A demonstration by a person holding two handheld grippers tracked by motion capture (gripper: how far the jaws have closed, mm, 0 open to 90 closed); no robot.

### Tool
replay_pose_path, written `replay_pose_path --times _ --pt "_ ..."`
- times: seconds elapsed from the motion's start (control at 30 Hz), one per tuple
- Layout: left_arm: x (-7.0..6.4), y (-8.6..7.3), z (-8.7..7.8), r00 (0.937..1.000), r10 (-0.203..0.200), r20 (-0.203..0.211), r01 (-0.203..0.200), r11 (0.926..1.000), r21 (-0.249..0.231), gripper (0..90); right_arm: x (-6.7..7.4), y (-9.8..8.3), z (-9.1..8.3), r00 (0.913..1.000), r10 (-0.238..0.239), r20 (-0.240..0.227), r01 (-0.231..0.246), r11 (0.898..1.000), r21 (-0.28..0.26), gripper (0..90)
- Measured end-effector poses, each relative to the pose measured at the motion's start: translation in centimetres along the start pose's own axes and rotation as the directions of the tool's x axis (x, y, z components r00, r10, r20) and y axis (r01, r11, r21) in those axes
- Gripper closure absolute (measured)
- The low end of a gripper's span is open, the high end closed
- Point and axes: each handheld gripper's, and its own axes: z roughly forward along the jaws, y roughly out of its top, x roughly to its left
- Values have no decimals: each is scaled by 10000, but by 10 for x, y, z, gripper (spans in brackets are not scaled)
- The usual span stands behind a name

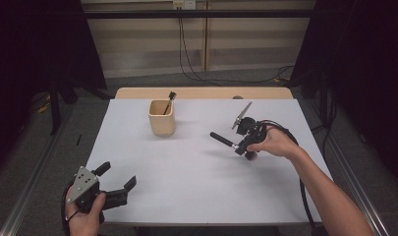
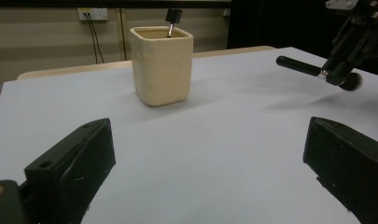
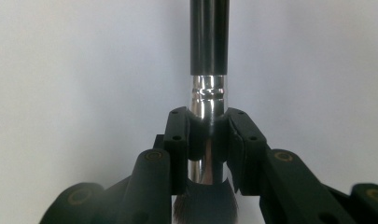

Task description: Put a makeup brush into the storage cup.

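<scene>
**Makeup brush clamped, hanging over the table**

My right gripper (image 3: 207, 135) has the makeup brush (image 3: 209, 70) pinched at its shiny metal ferrule, matte black handle poking out, soft bristles behind the pads. It's held above the smooth white tabletop (image 1: 196, 167), right of the cream squarish cup (image 1: 162, 118) with another brush (image 1: 169, 101) inside. My left gripper (image 1: 119, 181) rests spread wide near the front edge, nothing between the jaws. Lots of open room between them.

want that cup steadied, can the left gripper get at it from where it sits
Probably yes: the left gripper stands open, facing the cup across bare white table.
</scene>
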Motion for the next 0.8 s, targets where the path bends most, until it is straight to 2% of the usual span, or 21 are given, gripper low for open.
replay_pose_path --times 0.1,0.3,0.5,0.57,0.63,0.7,0.8 --pt "0 0 0 10000 -38 -37 38 10000 -10 21 -1 -3 -3 9997 253 -32 -255 9984 -495 718" --pt "0 0 -1 10000 -44 -36 45 10000 22 21 2 -7 -3 9988 466 132 -450 9933 -1061 718" --pt "1 0 -1 10000 -62 -77 62 10000 11 22 2 -10 -10 9974 710 130 -670 9780 -1973 718" --pt "1 0 -1 9999 -82 -68 81 10000 -26 22 3 -12 -9 9956 932 -2 -913 9749 -2031 718" --pt "1 0 -2 9999 -113 -74 113 9999 -31 22 4 -14 -5 9956 933 132 -887 9753 -2023 718" --pt "2 -1 -3 9999 -124 -98 124 9999 -11 22 4 -16 -4 9951 980 93 -932 9688 -2298 718" --pt "2 -1 -2 9998 -186 -116 186 9998 -22 21 5 -20 -6 9935 1141 -46 -1107 9524 -2840 718"
